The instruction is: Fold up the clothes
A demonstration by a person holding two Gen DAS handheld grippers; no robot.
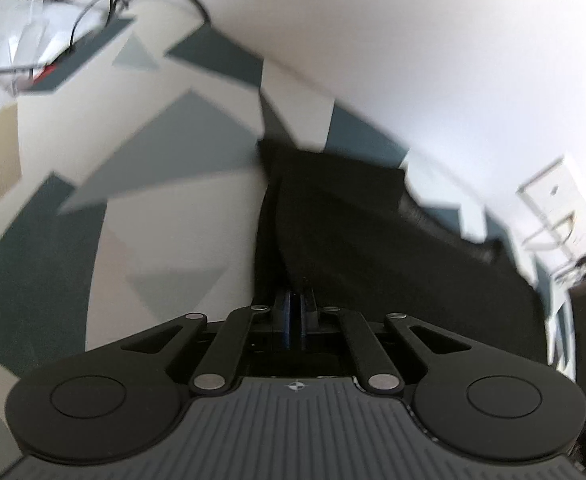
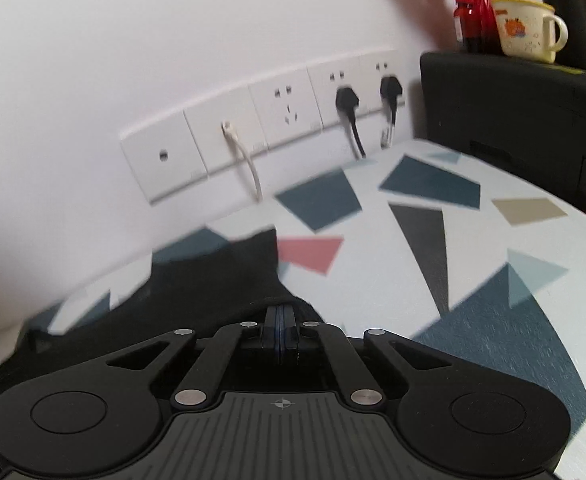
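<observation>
So both claws are down on the black fabric garment, which lies spread on the white tabletop patterned with blue, grey and pink triangles. Look at the left gripper: its jaws are pinched almost completely together, and the dark cloth runs right up into the tips, so it looks clamped on an edge of the garment. The right gripper is the same story, jaws drawn fully closed with the black fabric bunched around and under the fingertips, a fold of it seemingly caught between them.

Why two pinches at once? My read is that each hand has taken one part of the same edge, so the cloth can be lifted and carried over flat rather than dragged into a heap.

Off to the side, the cream enamel mug with an orange print sits on a black box, well clear of the work, and the row of white wall sockets runs just behind the table's far edge.
</observation>
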